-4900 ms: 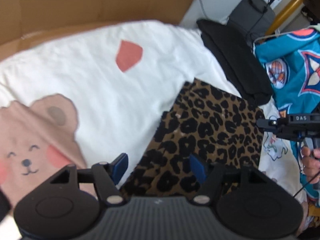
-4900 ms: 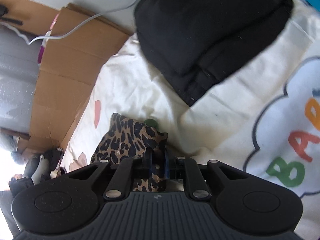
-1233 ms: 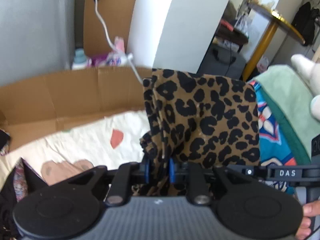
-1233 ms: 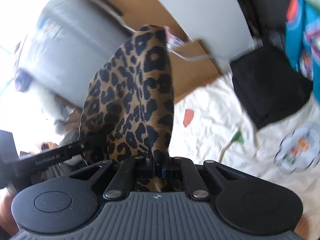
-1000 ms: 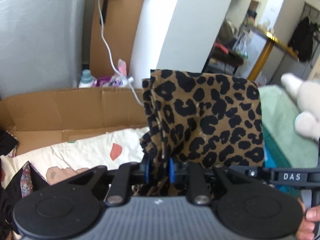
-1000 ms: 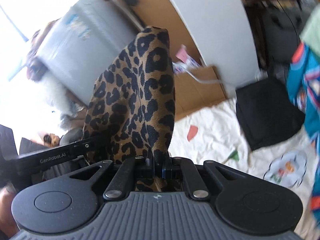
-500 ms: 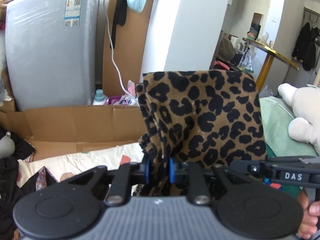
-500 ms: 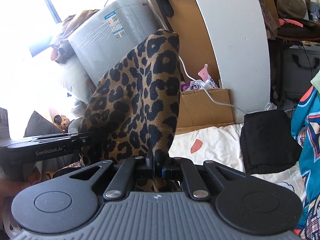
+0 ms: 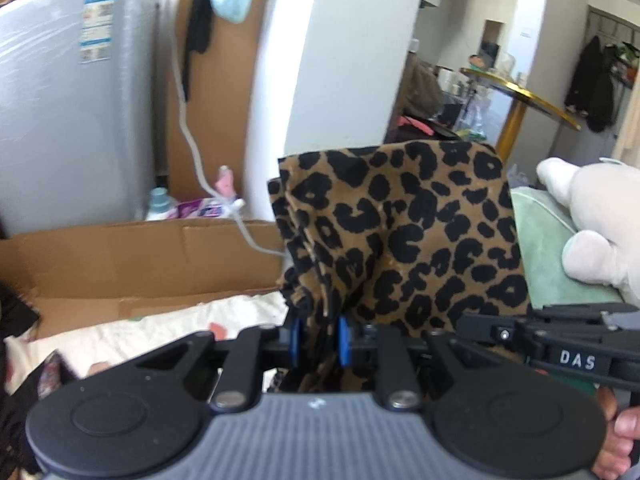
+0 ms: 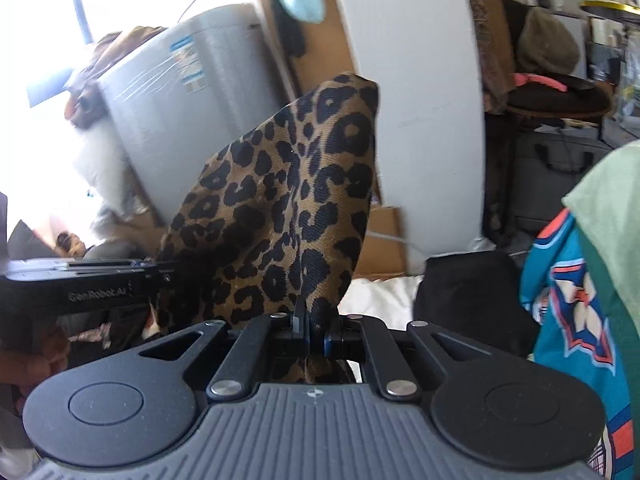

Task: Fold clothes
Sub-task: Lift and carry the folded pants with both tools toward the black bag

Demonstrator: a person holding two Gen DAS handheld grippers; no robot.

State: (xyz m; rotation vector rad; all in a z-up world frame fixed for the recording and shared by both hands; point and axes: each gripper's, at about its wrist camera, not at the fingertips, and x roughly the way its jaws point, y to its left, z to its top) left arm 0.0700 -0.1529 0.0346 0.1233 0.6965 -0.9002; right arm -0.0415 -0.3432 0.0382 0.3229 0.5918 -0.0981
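1. The left gripper (image 9: 319, 342) is clamped on a bunched fold of the leopard cloth (image 9: 400, 236), its blue pads (image 9: 295, 342) pressing the fabric from both sides.
2. The right gripper (image 10: 309, 334) is nearly fully closed on another edge of the same cloth (image 10: 288, 208), pinching a thin layer.
3. The cloth is held up in the air between the two grippers, above the white sheet (image 9: 160, 320) and clear of it.
4. Only the left view shows the cloth's broad face: a roughly square panel with a straight, level top edge, gathered into folds on its left side, spreading right toward the right gripper (image 9: 560, 344) marked "DAS".
5. Only the right view shows it edge-on: a narrow wedge rising from the pads and leaning right, with a rounded top corner; the left gripper (image 10: 156, 272) meets its left edge.
6. From both grips the cloth stands upward; its long axis cannot be told, since the two views disagree on shape.
7. The left view alone shows a white plush (image 9: 588, 220), a cardboard box (image 9: 140, 256) and a fingertip (image 9: 628, 424) on the right handle.
8. The right view alone shows a black garment (image 10: 468, 292) on the sheet and a teal print (image 10: 576, 312) at right.
9. Both show the grey appliance (image 9: 72, 112).
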